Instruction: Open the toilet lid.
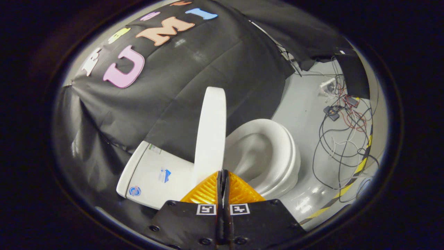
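The white toilet lid (210,128) stands raised, nearly upright and seen almost edge-on, between the tank (152,177) and the bowl. The white seat (289,156) lies down around the bowl (253,154), which is uncovered. My gripper (222,173) is shut, its two orange fingers (208,192) pressed together with nothing between them. The fingertips sit right at the lower edge of the lid, on its bowl side; whether they touch it I cannot tell.
Black cloth wall (145,111) hangs close behind the tank and lid. On the grey floor (305,114) beyond the bowl lie tangled cables (343,132) and small electronics. A yellow-and-black tape strip (350,184) runs across the floor there.
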The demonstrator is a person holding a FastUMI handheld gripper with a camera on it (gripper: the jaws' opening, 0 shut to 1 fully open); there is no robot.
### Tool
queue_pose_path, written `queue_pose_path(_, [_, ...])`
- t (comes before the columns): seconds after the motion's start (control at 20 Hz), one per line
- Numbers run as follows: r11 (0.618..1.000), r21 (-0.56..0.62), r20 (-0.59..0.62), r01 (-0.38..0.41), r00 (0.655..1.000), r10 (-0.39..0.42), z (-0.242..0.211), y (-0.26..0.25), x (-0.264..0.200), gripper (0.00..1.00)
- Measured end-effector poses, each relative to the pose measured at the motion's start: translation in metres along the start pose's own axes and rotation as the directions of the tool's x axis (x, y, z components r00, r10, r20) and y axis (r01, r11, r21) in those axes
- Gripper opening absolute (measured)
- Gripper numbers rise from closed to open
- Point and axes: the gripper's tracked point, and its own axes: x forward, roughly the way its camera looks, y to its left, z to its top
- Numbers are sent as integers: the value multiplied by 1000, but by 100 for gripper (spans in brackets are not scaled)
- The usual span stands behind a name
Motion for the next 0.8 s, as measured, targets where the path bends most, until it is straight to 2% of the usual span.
queue_pose_path(0.25, [996,-88,64,-9,998,14,5,32,-8,0])
queue_pose_path(0.35, [993,-118,83,11,997,-1,8,36,-10,0])
queue_pose_path(0.55, [995,-98,103,19,995,-9,9,46,-12,0])
queue_pose_path(0.8, [988,-156,120,22,993,-3,9,64,-17,0])
